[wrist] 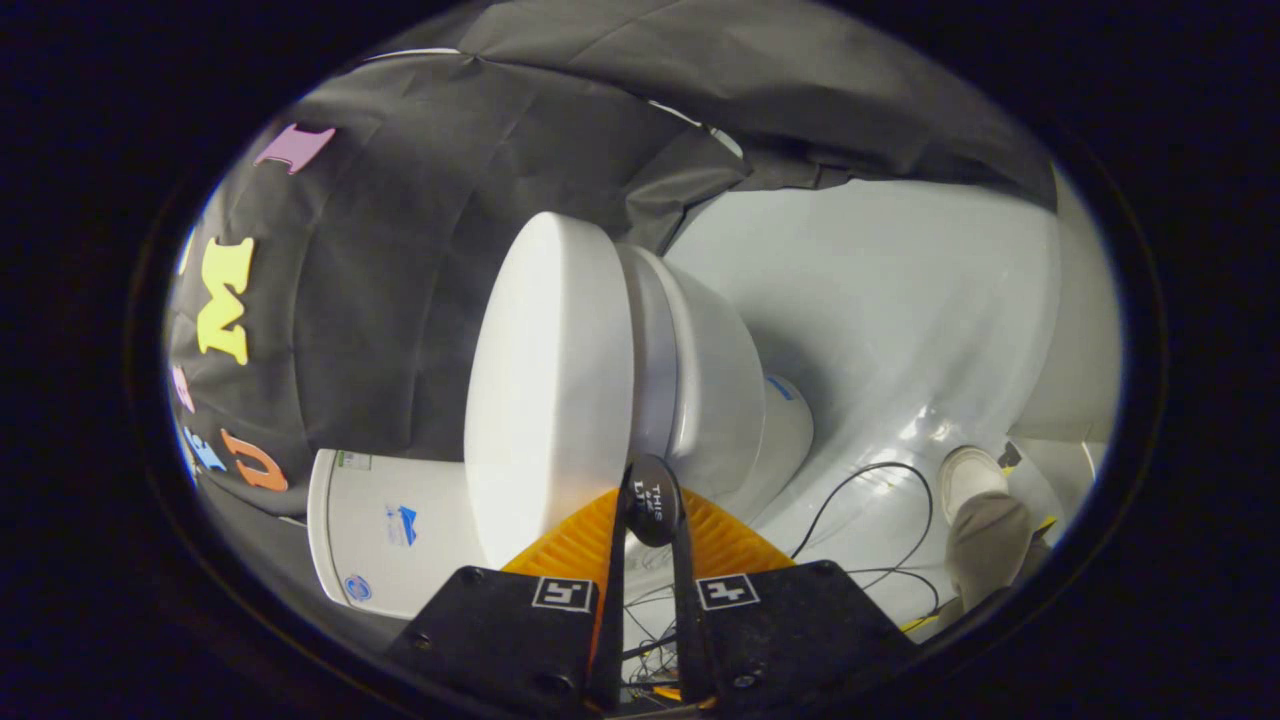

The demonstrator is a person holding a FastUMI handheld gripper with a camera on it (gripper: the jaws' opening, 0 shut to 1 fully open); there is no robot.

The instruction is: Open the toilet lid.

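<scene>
The view is rolled sideways, so the white toilet appears lying on its side. Its lid lies against the seat and bowl, and I cannot tell whether a gap has opened between them. The tank sits behind the lid. A small round black pull tab sticks out from the lid's front edge. My gripper is shut on this tab, with a finger pressing on each side of it.
The glossy white floor stretches beyond the bowl. Thin black cables trail over it near the toilet base. A person's shoe and trouser leg stand close beside the gripper. Black cloth wall hangs behind the tank.
</scene>
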